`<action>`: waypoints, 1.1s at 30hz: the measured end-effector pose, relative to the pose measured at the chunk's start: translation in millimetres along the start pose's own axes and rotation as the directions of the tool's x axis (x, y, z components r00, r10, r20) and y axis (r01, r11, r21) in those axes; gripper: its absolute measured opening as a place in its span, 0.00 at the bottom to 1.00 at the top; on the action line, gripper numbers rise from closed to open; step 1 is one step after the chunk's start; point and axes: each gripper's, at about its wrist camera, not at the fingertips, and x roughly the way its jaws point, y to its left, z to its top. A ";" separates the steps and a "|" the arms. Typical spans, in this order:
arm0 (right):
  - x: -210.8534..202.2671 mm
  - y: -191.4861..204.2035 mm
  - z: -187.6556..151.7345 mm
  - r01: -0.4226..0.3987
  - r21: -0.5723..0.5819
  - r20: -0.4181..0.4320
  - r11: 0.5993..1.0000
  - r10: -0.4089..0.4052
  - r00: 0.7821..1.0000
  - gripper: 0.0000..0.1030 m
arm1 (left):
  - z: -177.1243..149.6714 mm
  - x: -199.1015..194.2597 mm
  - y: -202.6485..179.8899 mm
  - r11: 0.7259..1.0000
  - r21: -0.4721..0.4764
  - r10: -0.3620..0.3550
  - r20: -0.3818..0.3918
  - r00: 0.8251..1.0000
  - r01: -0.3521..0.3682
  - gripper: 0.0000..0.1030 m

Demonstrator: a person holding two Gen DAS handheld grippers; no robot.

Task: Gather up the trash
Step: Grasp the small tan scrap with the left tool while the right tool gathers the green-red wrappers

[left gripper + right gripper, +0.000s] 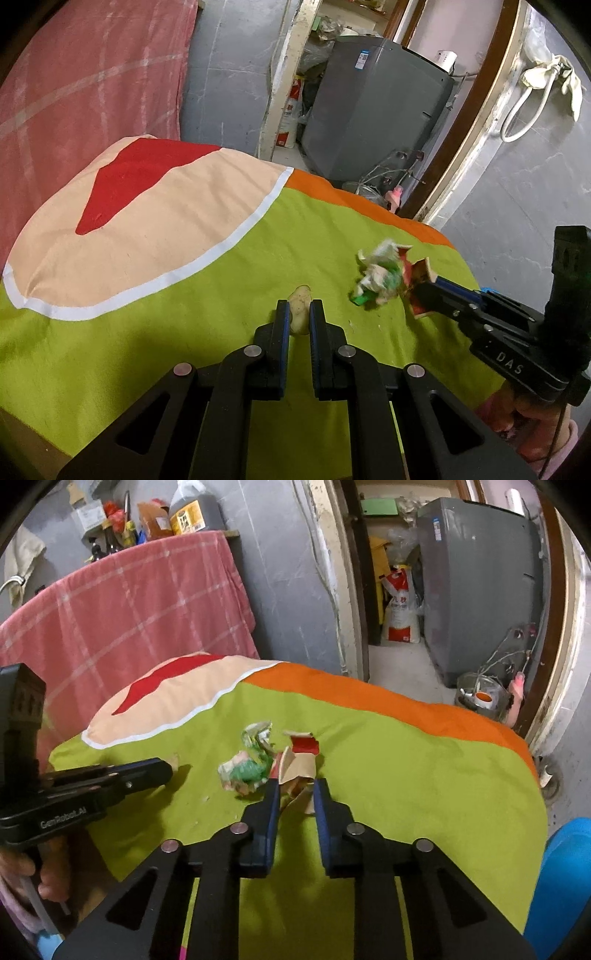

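At the green tablecloth (pixel 147 350), my left claw (pixel 297 314) is pinched tight on a pale scrap (pixel 299 308), lifting it for collection. My right claw (pixel 295 794) has closed on torn cardboard (pixel 299 771). A crumpled wrapper (pixel 245 771) lies just beside it, yet to gather.

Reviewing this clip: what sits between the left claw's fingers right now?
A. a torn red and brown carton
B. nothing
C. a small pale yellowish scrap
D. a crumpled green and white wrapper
C: in the left wrist view the left claw is shut on the small pale yellowish scrap.
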 end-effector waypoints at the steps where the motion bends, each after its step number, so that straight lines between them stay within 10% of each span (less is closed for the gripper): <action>1: -2.4 0.7 -1.3 0.010 -0.005 0.001 1.000 -0.010 1.000 0.08 | -0.8 -0.3 -0.5 1.000 0.001 -0.001 0.001 1.000 0.001 0.07; 11: -13.9 2.8 -6.5 0.052 -0.020 0.026 0.998 -0.051 0.998 0.04 | -7.5 -1.1 -3.3 1.000 0.006 0.006 0.004 1.000 -0.006 0.07; 17: -7.8 8.3 -1.9 0.070 -0.049 0.009 0.996 -0.070 0.998 0.27 | -4.2 0.2 1.9 1.000 -0.007 0.007 0.011 1.000 -0.007 0.07; 23: 10.3 8.6 0.2 0.077 -0.056 -0.049 0.995 -0.079 0.996 0.28 | -6.1 -0.9 3.7 1.000 -0.008 0.003 0.017 1.000 -0.003 0.07; 33: 8.3 3.9 -5.7 0.063 -0.031 -0.064 0.997 -0.065 0.996 0.05 | -10.7 -8.7 3.2 1.000 -0.003 0.001 0.042 0.999 -0.001 0.07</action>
